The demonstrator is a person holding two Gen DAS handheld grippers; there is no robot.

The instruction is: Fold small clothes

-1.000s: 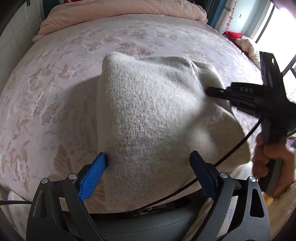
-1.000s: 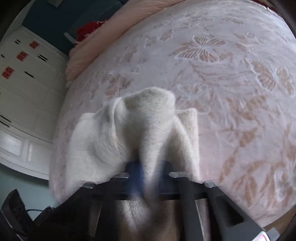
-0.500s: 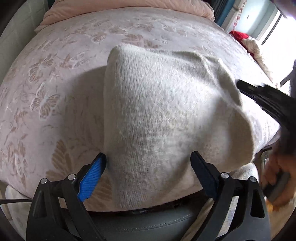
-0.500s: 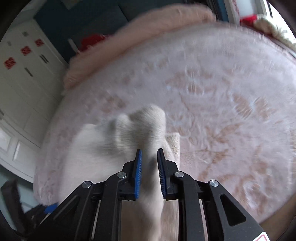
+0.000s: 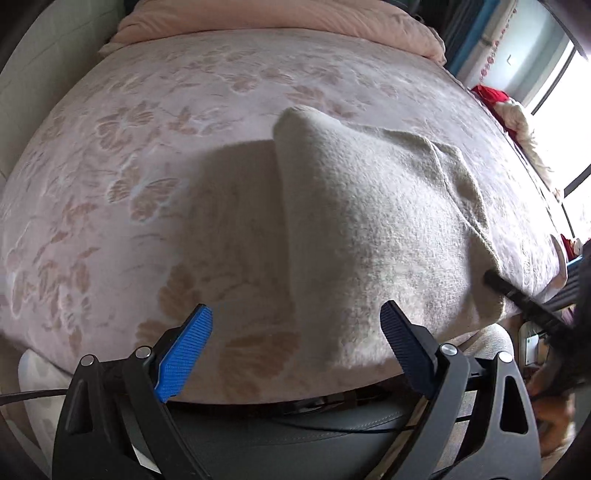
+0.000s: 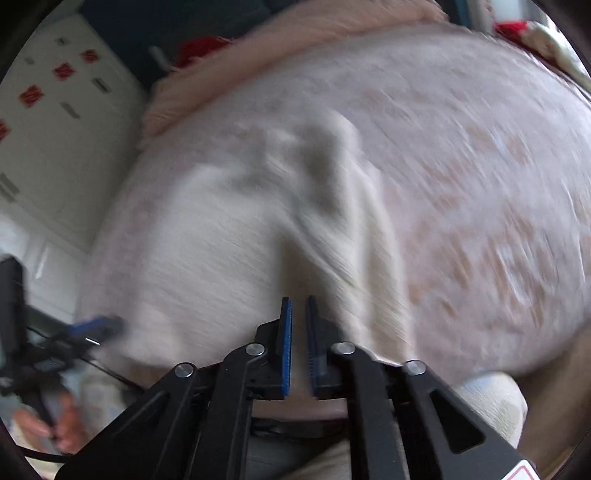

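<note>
A cream knit garment [image 5: 369, 229] lies spread on the pink butterfly-print bed [image 5: 147, 166], reaching down to the near edge. My left gripper [image 5: 295, 306] hangs open and wide over that edge, pressing on nothing; the garment's left border runs between its fingers. My right gripper [image 6: 298, 301] is closing, its blue pads a narrow slit apart on a raised ridge of the garment [image 6: 325, 206]. The left wrist view shows its dark tip [image 5: 491, 276] at the garment's right fold. The right wrist view is blurred.
A peach duvet [image 5: 280, 18] is bunched along the head of the bed. White cupboards [image 6: 55, 129] stand at the left, and red and cream cloth [image 5: 509, 107] lies by the window. A grey padded surface [image 5: 295, 439] sits just below the bed edge.
The garment has slid right in the left wrist view and lies flatter. The right gripper has drawn back toward the bed's near right edge, and its pads have come closer together.
</note>
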